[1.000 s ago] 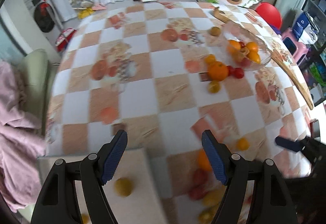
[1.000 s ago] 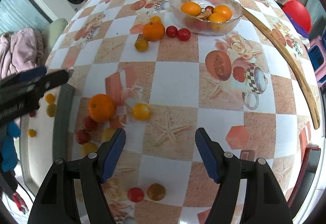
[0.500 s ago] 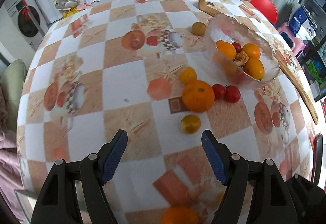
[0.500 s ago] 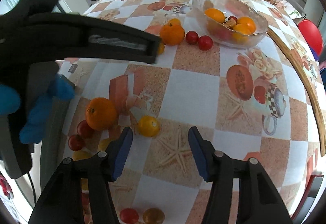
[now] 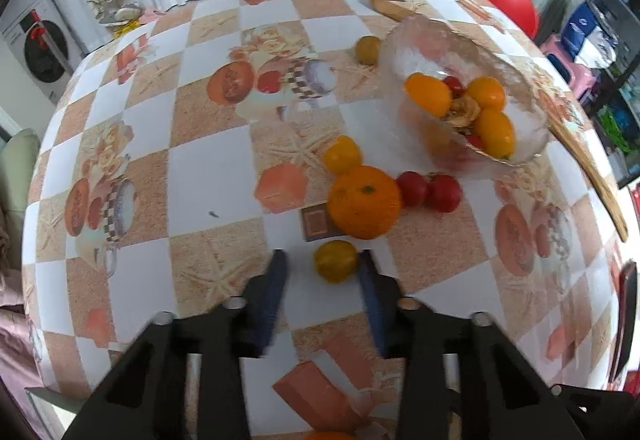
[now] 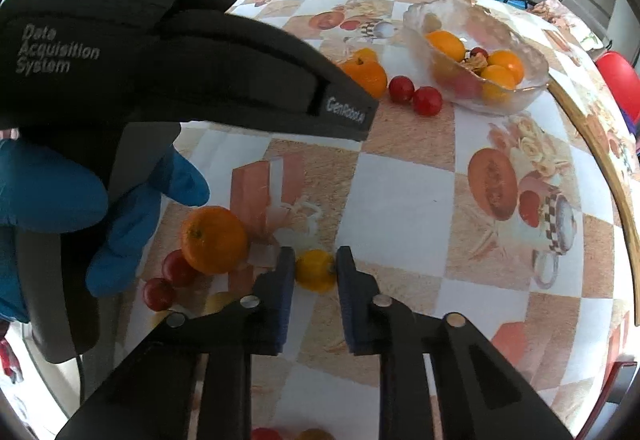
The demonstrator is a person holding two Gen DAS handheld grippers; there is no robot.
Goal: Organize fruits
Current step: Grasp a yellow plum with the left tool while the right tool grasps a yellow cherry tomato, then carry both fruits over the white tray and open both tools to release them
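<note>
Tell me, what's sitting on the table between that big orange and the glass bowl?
In the left wrist view, two red tomatoes lie side by side between the big orange and the glass bowl. They sit right of the orange, just below the bowl's near wall.

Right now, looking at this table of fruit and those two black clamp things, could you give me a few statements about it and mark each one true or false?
1. The glass bowl already holds several orange fruits. True.
2. The left gripper has a small yellow tomato between its open fingers. True.
3. The right gripper is reaching for a red tomato. False: a yellow tomato sits between its fingers, which look close to its sides; contact is unclear.
4. The two red tomatoes lie inside the bowl. False: they rest on the tablecloth beside the big orange.
</note>
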